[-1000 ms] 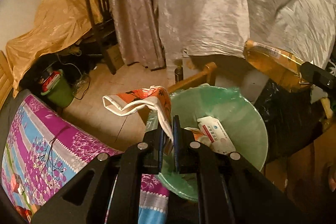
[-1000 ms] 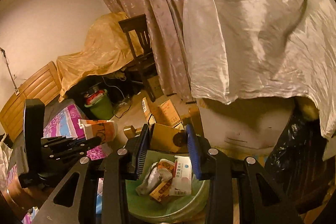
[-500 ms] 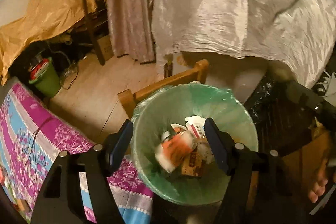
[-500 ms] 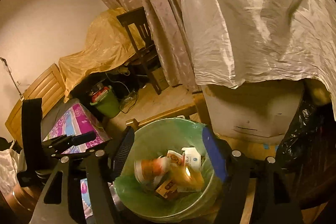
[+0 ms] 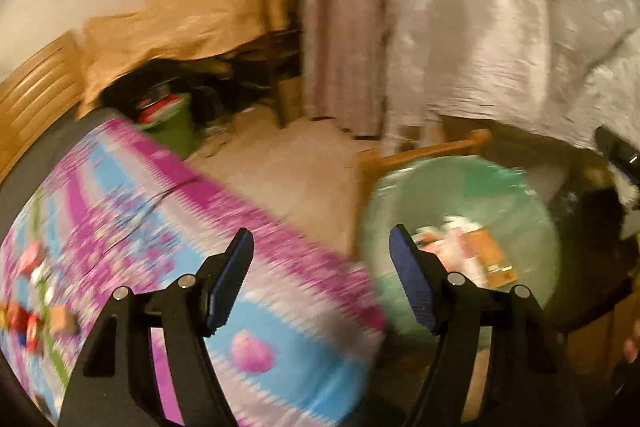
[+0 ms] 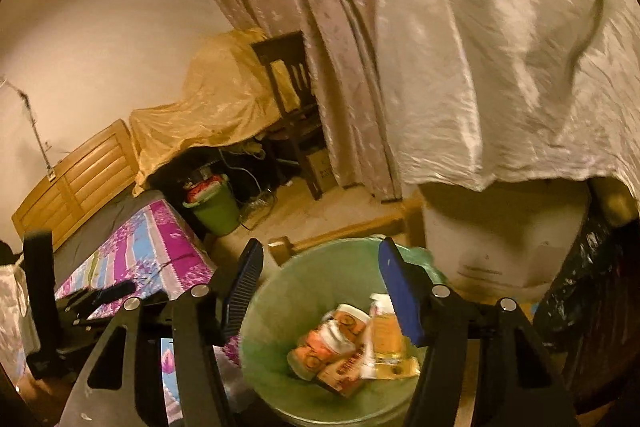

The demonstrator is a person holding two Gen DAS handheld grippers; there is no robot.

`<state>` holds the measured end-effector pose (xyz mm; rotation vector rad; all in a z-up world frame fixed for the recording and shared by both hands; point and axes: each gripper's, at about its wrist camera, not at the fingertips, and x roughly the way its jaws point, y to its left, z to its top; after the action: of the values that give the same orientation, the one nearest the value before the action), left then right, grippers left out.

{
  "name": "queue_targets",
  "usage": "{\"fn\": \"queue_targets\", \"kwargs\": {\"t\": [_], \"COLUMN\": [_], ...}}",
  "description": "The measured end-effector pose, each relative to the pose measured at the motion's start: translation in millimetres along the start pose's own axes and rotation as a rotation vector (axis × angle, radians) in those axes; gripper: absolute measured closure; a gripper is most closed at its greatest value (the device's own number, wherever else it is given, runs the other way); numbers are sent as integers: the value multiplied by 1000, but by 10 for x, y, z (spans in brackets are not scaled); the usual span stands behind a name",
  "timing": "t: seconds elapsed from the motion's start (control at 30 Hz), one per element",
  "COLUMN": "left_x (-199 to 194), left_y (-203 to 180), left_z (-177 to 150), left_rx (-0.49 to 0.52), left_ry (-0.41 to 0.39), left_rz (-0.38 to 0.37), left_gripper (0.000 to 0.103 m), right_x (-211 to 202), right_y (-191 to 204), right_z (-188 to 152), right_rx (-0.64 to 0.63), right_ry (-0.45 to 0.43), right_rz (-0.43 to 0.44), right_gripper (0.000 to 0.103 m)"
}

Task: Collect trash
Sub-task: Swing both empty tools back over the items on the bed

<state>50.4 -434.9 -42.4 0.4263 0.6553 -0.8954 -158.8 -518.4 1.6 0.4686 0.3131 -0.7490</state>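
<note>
A bin lined with a green bag [image 6: 288, 299] stands below my right gripper [image 6: 320, 267]. In it lie orange-and-white wrappers and a yellowish pack [image 6: 352, 343]. The right jaws stand wide and are closing, with nothing between them. In the blurred left wrist view, my left gripper [image 5: 320, 255] is open and empty. It hangs over the edge of a purple and blue bed cover [image 5: 160, 227], with the bin [image 5: 384, 211] to its right. The left gripper [image 6: 100, 295] also shows at the left of the right wrist view, beside the bin.
A wooden frame [image 6: 340, 233] runs behind the bin. A white covered box [image 6: 500, 255] and a black bag [image 6: 580, 287] stand to the right. A green bucket [image 6: 214, 211], a dark chair [image 6: 292, 99] and a gold cloth [image 6: 224, 95] stand farther back by the curtain.
The left gripper opened and its orange-and-white wrapper fell into the bin, then it swung left over the bed. The right gripper opened too, and its brown box dropped in.
</note>
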Motion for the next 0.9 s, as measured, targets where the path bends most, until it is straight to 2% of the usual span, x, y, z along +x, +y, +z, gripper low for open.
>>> {"fn": "queue_targets", "kwargs": {"t": [0.13, 0.27, 0.43, 0.63, 0.9], "left_x": [-172, -402, -747, -1151, -1627], "left_y": [506, 915, 1418, 1978, 2568], "left_z": [-292, -586, -1018, -1613, -2514], "left_rx": [-87, -144, -221, -379, -613], "left_ry": [7, 8, 22, 54, 139], "left_rz": [114, 193, 288, 382, 509], "left_gripper": [36, 34, 33, 33, 33], "right_x": [-45, -46, 33, 89, 233], "right_y": [425, 843, 1482, 2293, 3245], "right_z": [-91, -233, -485, -851, -1373], "right_rx": [-43, -79, -146, -251, -369], "right_ry": [-46, -38, 40, 142, 289], "right_rz": [41, 110, 213, 336, 476], "right_gripper": [41, 40, 40, 36, 34]}}
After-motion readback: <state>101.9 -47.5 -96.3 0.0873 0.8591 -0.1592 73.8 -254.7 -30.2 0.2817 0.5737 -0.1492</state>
